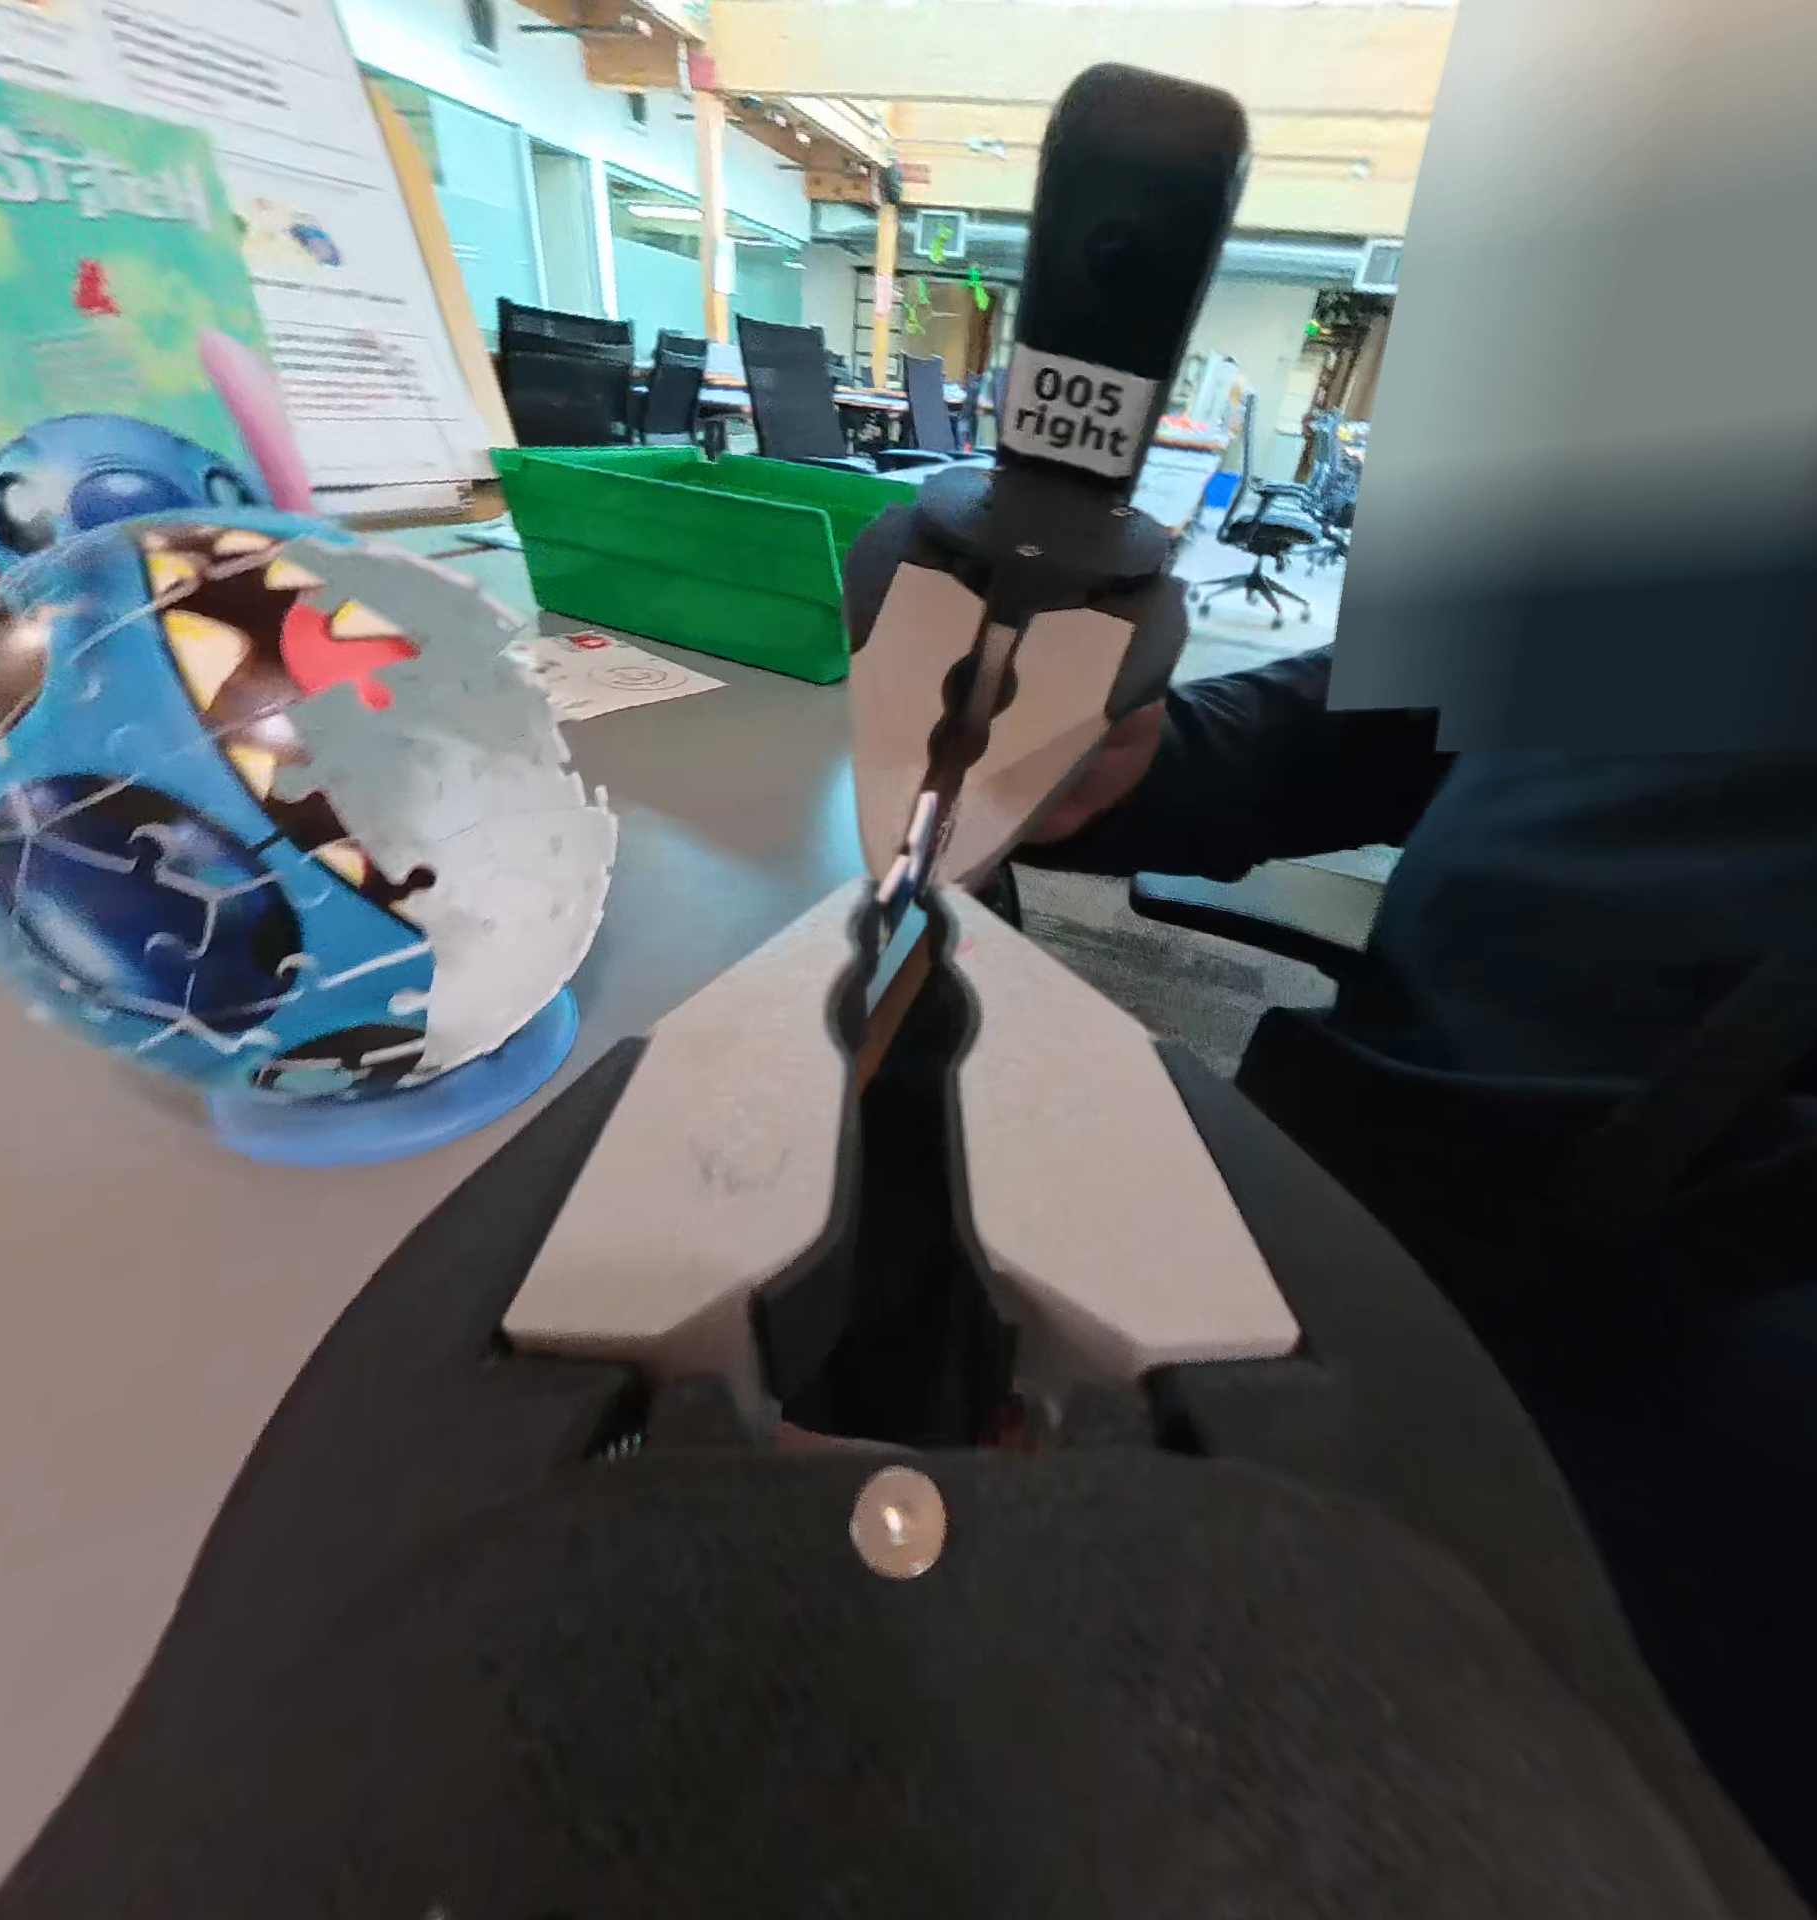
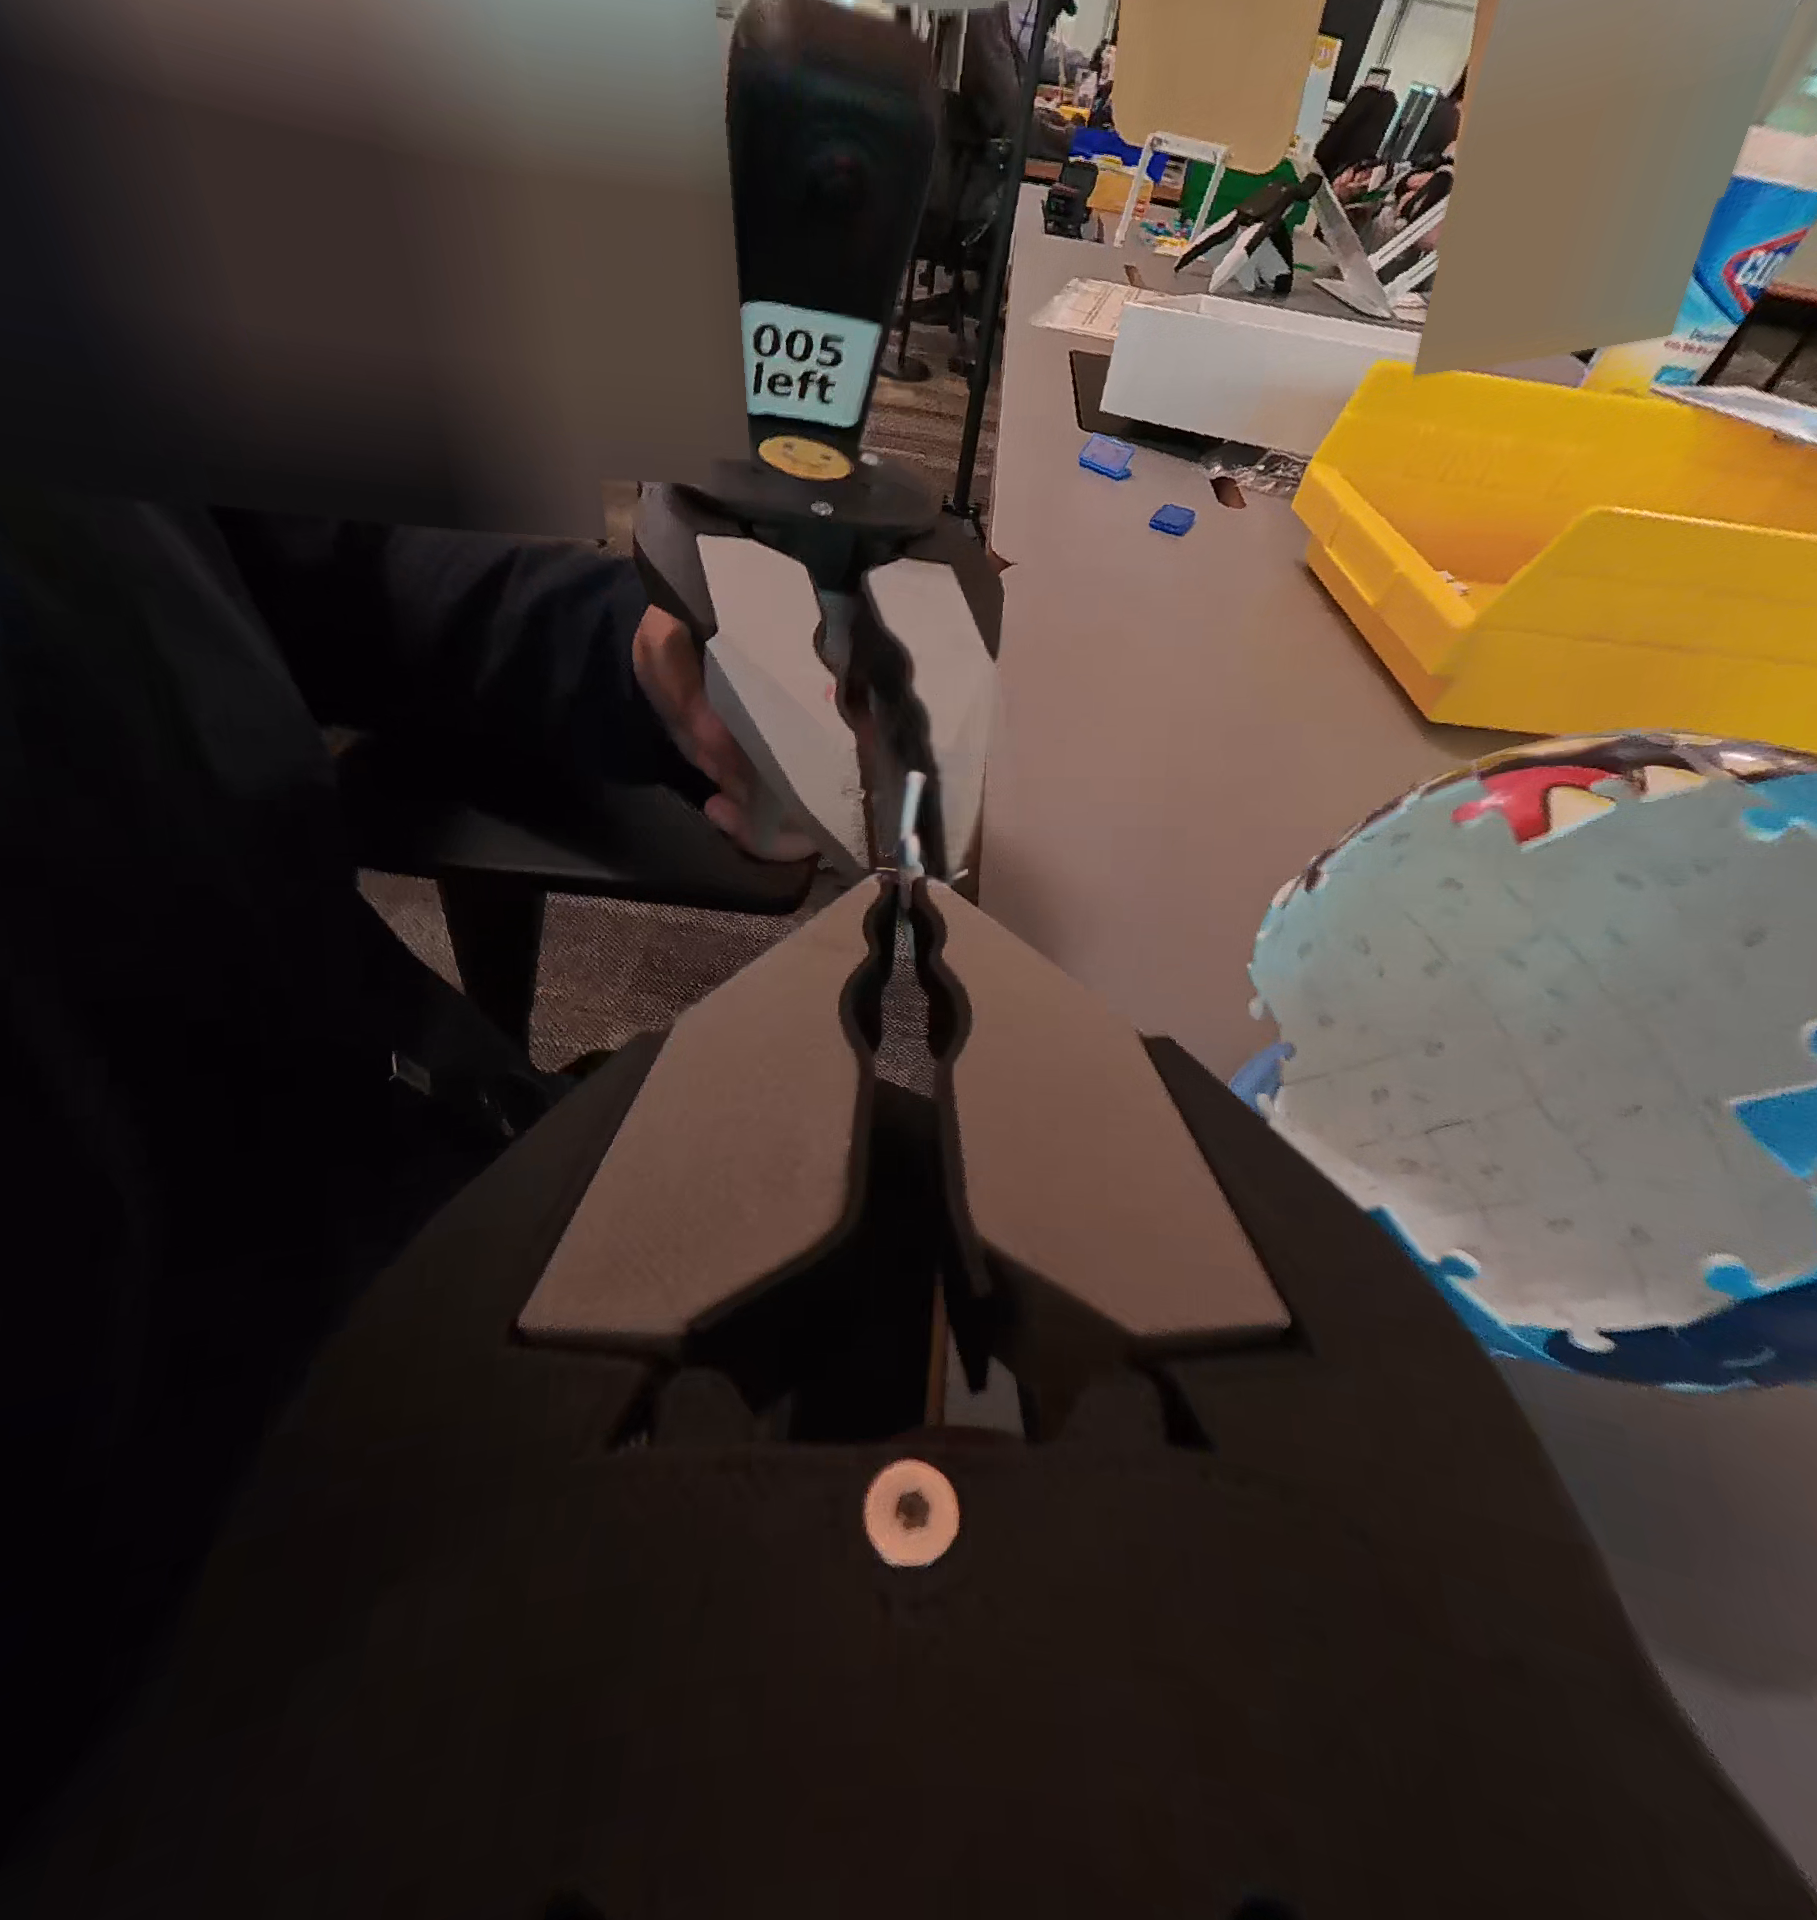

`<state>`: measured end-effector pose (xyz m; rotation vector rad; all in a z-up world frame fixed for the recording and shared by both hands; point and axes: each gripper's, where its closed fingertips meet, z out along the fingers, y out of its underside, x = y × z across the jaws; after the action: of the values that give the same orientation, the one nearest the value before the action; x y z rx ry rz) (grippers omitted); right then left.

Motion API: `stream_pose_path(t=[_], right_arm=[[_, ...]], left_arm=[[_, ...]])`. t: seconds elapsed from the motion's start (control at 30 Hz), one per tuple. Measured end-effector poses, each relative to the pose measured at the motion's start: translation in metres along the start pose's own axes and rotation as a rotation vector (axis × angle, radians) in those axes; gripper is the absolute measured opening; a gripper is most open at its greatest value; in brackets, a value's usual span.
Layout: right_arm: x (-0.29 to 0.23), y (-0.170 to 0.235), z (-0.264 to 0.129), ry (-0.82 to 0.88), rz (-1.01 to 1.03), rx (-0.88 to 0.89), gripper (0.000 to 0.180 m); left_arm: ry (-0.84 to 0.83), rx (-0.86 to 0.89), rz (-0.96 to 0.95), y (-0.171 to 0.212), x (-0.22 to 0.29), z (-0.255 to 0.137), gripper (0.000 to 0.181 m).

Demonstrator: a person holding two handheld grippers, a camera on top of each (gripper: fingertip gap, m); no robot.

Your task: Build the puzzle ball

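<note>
The puzzle ball point(image 1: 260, 810) is a half-built blue shell with a grey inside, resting on a blue ring stand point(image 1: 405, 1101) at the left. It also shows in the right wrist view point(image 2: 1569, 1039) at the right. My left gripper point(image 1: 909, 904) and my right gripper point(image 1: 925, 842) meet tip to tip beside the ball, over the table edge. A thin puzzle piece point(image 1: 899, 966), seen edge-on, is pinched in the left fingers and reaches into the right ones. In the right wrist view my right gripper point(image 2: 899, 883) is shut and faces the left gripper point(image 2: 909, 831), with the piece point(image 2: 912, 810) between them. Whether it is one piece or two I cannot tell.
A green bin point(image 1: 675, 561) and a paper sheet point(image 1: 623, 675) lie behind the ball, and the printed puzzle box point(image 1: 83, 312) stands at the far left. A yellow bin point(image 2: 1569, 582), a white box point(image 2: 1247, 364) and small blue pieces point(image 2: 1106, 457) sit farther off. A person's dark sleeve point(image 1: 1299, 769) is behind the grippers. My two grippers' fingertips are within a few centimetres of each other.
</note>
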<state>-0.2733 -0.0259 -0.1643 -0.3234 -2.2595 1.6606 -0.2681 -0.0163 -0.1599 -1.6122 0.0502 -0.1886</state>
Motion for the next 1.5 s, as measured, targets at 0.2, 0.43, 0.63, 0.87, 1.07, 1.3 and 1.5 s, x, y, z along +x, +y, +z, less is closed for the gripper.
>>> stream_pose_path(t=[0.2,0.43,0.63,0.87,1.07,1.3,1.5], right_arm=[[0.016,0.027,-0.010,-0.027,-0.027,-0.071,0.019],[0.044,0.032,-0.041,0.013,0.014,0.004,0.024],[0.047,0.032,-0.053,0.058,0.005,0.014,0.022],[0.045,0.031,-0.054,0.057,0.006,0.019,0.022],[0.047,0.034,-0.054,0.071,0.009,0.006,0.022],[0.049,0.035,-0.054,0.076,0.021,0.004,0.021],[0.047,0.034,-0.054,0.072,0.015,0.005,0.021]], left_arm=[[-0.031,-0.149,0.201,0.014,-0.017,0.017,0.000],[-0.222,-0.508,0.698,0.047,-0.068,0.017,0.000],[-0.275,-0.746,1.109,0.066,-0.092,0.013,0.000],[-0.221,-0.784,1.199,0.072,-0.087,0.017,0.000],[-0.194,-0.806,1.284,0.064,-0.087,0.016,0.001],[-0.188,-0.831,1.297,0.064,-0.091,0.019,0.001],[-0.184,-0.837,1.305,0.063,-0.093,0.022,0.001]])
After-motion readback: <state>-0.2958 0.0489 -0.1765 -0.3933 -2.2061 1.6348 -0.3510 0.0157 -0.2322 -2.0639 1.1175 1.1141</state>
